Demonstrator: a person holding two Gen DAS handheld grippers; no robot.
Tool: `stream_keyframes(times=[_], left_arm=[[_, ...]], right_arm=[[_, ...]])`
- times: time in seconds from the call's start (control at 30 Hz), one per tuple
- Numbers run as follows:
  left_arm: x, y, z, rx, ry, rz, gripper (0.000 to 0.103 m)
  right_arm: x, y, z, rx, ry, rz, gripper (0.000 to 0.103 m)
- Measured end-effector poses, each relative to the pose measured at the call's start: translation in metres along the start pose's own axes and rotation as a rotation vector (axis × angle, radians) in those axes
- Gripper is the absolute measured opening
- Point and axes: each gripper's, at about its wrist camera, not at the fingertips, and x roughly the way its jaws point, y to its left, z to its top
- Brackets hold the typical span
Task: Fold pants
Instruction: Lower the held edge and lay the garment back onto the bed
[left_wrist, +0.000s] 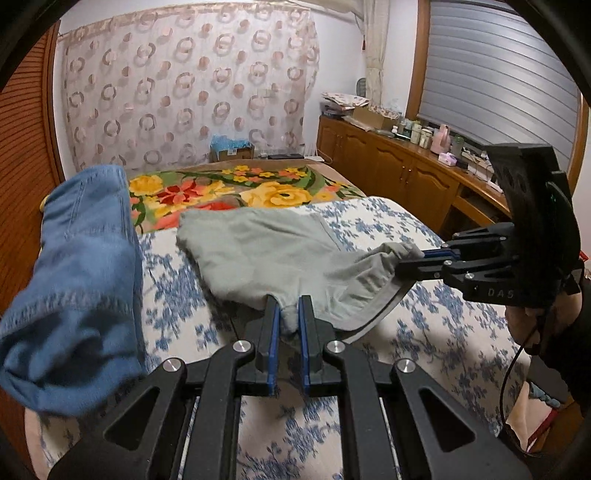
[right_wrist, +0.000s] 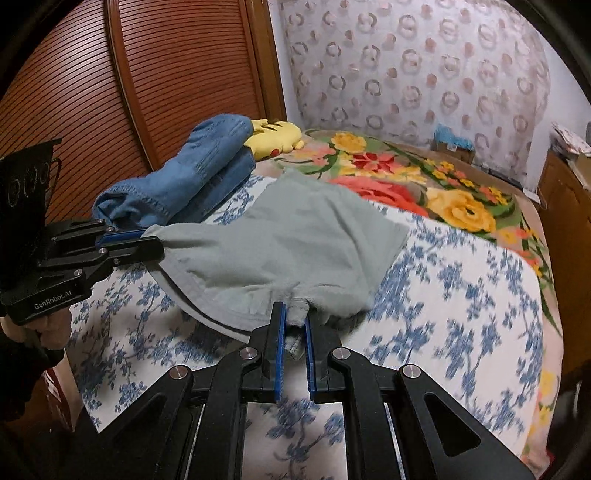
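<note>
Grey-green pants (left_wrist: 266, 254) lie on the bed, partly lifted at their near edge; they also show in the right wrist view (right_wrist: 295, 240). My left gripper (left_wrist: 289, 301) is shut on a bunch of the pants' near edge. My right gripper (right_wrist: 294, 308) is shut on another bunch of the same edge. In the left wrist view the right gripper (left_wrist: 417, 258) pinches the fabric at the right. In the right wrist view the left gripper (right_wrist: 153, 238) pinches it at the left. The fabric hangs in a fold between the two grippers.
The bed has a blue-flowered white sheet (left_wrist: 424, 332) and a bright floral blanket (left_wrist: 236, 188) farther back. Folded blue jeans (right_wrist: 192, 173) lie at the left, with a yellow plush toy (right_wrist: 275, 138) behind. A wooden cabinet (left_wrist: 399, 173) with bottles stands right; a wooden louvred door (right_wrist: 110, 74) stands left.
</note>
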Motion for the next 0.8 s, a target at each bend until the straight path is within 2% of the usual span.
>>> stream_keyframes(times=[0.43,0.63,0.8], left_arm=[[-0.022,-0.018,-0.035,-0.016,0.003,-0.007,0.010],[-0.033,-0.026,-0.055,-0.019,0.016,-0.006,0.010],[-0.029,-0.026,-0.067,-0.035,0.044,-0.008,0.010]], right_arm=[[-0.023,0.002,-0.057,0.081,-0.031,0.019,0.009],[-0.035,0.014,-0.080,0.072,-0.042,0.024,0.009],[-0.037,0.022,-0.097,0.056,-0.041,-0.008,0.009]])
